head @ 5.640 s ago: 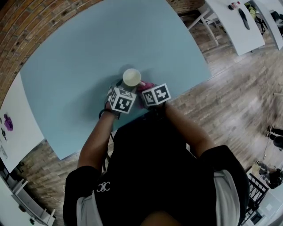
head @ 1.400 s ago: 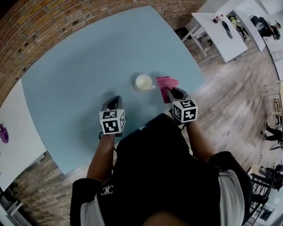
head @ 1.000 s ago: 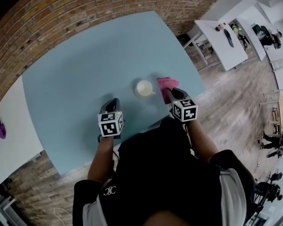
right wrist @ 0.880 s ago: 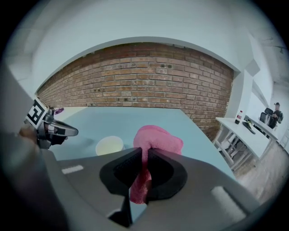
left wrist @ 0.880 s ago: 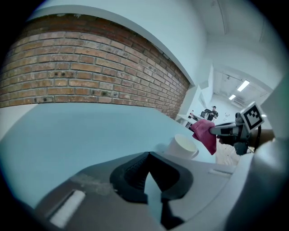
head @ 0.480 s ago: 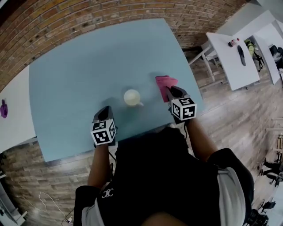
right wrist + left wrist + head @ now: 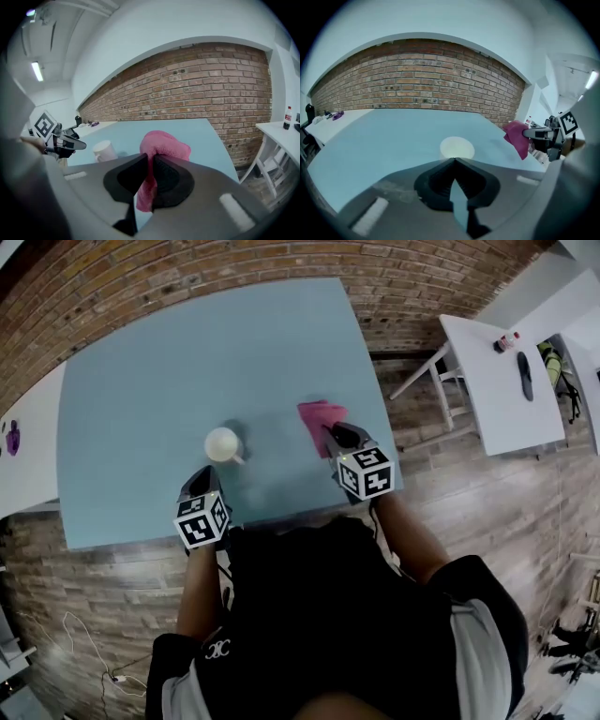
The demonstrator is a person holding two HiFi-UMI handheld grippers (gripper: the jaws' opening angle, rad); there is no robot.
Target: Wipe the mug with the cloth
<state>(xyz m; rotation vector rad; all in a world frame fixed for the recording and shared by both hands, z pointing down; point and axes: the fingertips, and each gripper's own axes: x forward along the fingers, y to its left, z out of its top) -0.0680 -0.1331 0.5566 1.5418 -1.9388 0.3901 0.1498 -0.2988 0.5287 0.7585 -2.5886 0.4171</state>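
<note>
One round cream ceramic mug (image 7: 223,443) and one pink terry cloth (image 7: 315,415) are in view. Of the black hand-held grippers there are two: the left gripper (image 7: 203,476) and the right gripper (image 7: 330,431). One pale blue table (image 7: 187,343) shows, with one small purple object (image 7: 12,438) on a neighbouring surface.

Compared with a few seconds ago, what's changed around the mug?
Both grippers have drawn back from the mug. The left gripper is now shut and empty, and the right gripper has carried the pink cloth off to the mug's right. Unchanged: the cloth stays clamped, and the mug is upright on the table.
</note>
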